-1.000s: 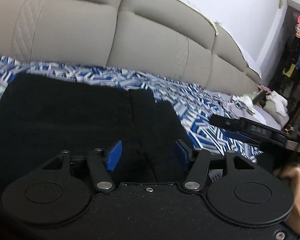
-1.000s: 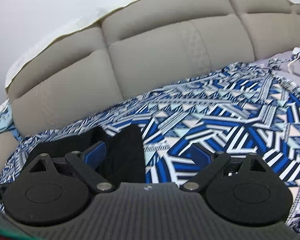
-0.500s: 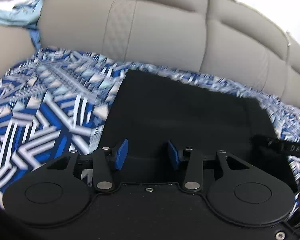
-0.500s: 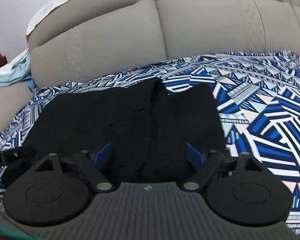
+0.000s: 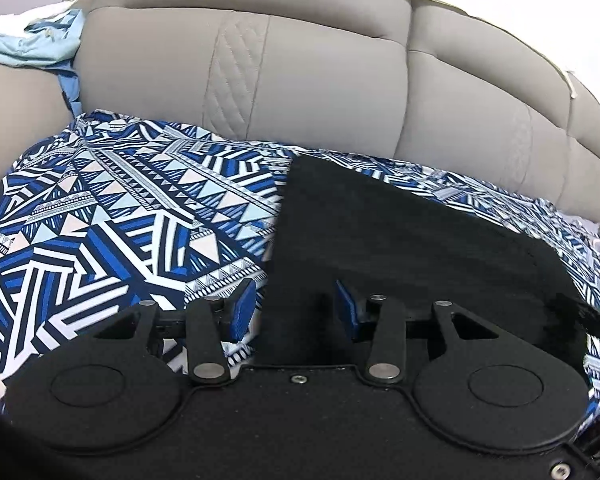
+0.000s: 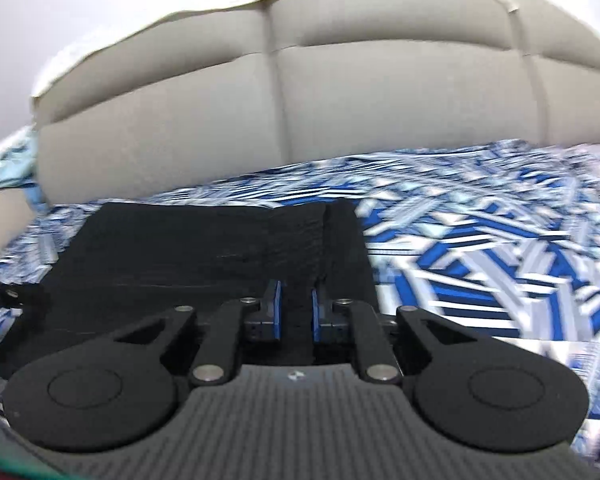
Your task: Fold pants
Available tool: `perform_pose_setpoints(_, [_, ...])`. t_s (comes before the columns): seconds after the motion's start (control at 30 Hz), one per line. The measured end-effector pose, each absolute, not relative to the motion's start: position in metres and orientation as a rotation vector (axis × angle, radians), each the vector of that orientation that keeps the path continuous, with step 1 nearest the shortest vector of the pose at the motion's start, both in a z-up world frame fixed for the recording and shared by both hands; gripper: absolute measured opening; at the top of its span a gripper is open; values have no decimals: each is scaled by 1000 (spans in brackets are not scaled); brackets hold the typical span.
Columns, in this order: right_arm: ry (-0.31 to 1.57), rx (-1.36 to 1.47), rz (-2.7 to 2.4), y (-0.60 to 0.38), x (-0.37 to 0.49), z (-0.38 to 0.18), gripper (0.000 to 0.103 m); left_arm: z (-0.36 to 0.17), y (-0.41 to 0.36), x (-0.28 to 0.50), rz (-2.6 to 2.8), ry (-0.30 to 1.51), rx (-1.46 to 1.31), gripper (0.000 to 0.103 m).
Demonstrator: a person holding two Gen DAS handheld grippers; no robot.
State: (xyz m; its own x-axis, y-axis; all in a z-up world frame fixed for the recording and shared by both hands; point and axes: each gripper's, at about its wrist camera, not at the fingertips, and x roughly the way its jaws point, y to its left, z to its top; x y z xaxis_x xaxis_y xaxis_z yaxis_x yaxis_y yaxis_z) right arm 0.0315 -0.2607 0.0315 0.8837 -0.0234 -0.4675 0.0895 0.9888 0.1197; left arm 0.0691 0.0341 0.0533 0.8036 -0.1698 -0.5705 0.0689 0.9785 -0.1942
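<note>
Right claw (image 6: 296,306) seemingly pinching black pants (image 6: 204,248); left claw (image 5: 296,310) spread.

My pants (image 5: 400,240) are plain black. The bedsheet (image 5: 112,216) is a busy geometric print of blue, white and pale-blue triangles and stripes. The headboard (image 5: 320,72) is beige-grey with diamond stitching. Upper left there's a light blue cloth (image 5: 28,44). My gripper pads (image 5: 242,314) are blue.
</note>
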Motion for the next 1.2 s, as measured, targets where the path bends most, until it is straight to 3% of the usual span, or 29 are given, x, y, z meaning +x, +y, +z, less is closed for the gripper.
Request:
perform_pose_setpoints(0.1, [491,85,-146,-267,29,32,38,55,39,85,-96,629,-179,45])
perform_pose_setpoints(0.17, [481,91,-165,-277,34,35,65,57,45,101,-88,633,-208,50])
perform_pose_setpoints(0.27, [481,154,-112,-297,49,44,77,59,50,126,-91,648,-260,56])
perform_pose_setpoints(0.57, [598,240,11,-323,117,32,81,52,36,189,-162,695,-250,77])
perform_pose_setpoints(0.67, [625,262,24,-323,127,26,81,43,31,204,-186,730,-250,79])
perform_pose_setpoints(0.83, [628,292,63,-323,131,24,65,35,30,216,-219,732,-283,84])
perform_pose_setpoints(0.87, [628,294,69,-323,131,24,63,35,30,218,-224,728,-288,83])
perform_pose_setpoints(0.93, [627,297,80,-322,131,25,57,33,31,221,-235,720,-314,67])
perform_pose_setpoints(1.0, [624,308,99,-321,131,26,48,33,31,225,-259,729,-339,39])
perform_pose_setpoints(1.07, [620,316,107,-319,131,26,42,33,30,223,-238,711,-328,24])
perform_pose_setpoints(1.2, [616,339,132,-315,138,28,35,38,27,218,-195,659,-295,17])
